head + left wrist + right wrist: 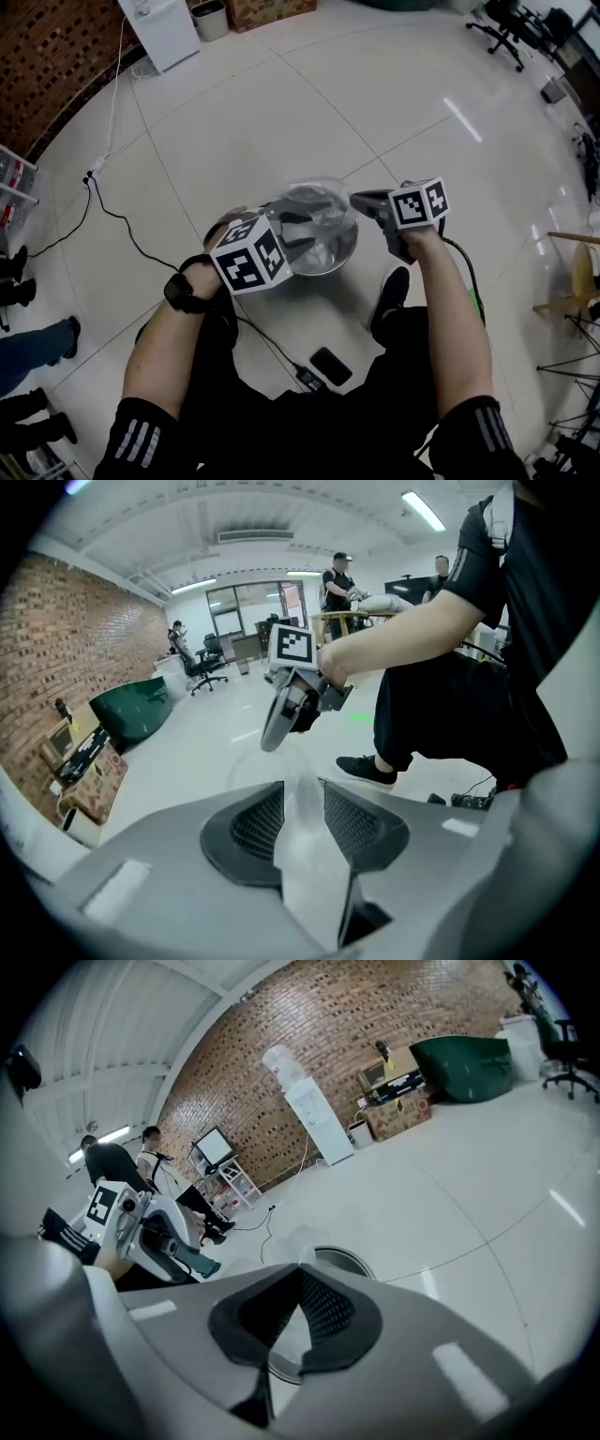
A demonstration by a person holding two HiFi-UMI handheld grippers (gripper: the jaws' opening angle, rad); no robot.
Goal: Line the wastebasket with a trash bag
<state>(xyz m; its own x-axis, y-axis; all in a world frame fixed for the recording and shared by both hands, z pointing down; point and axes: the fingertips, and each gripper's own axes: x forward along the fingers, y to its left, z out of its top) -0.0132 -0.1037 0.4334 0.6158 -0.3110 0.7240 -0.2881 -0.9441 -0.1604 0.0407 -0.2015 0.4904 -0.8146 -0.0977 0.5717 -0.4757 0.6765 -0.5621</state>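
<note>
A round metal wastebasket stands on the tiled floor between my two grippers, with a clear trash bag draped in and over it. My left gripper hovers over the basket's near-left rim. In the left gripper view its jaws stand apart, a strip of the bag's film lying loose between the pads. My right gripper sits at the basket's right rim. Its jaws are closed, pinching a wisp of the bag's edge above the basket. The film stretches up toward the right gripper.
A phone and a black cable lie on the floor near my feet. A water dispenser and a small bin stand far back, an office chair at the top right, and bystanders' legs at the left.
</note>
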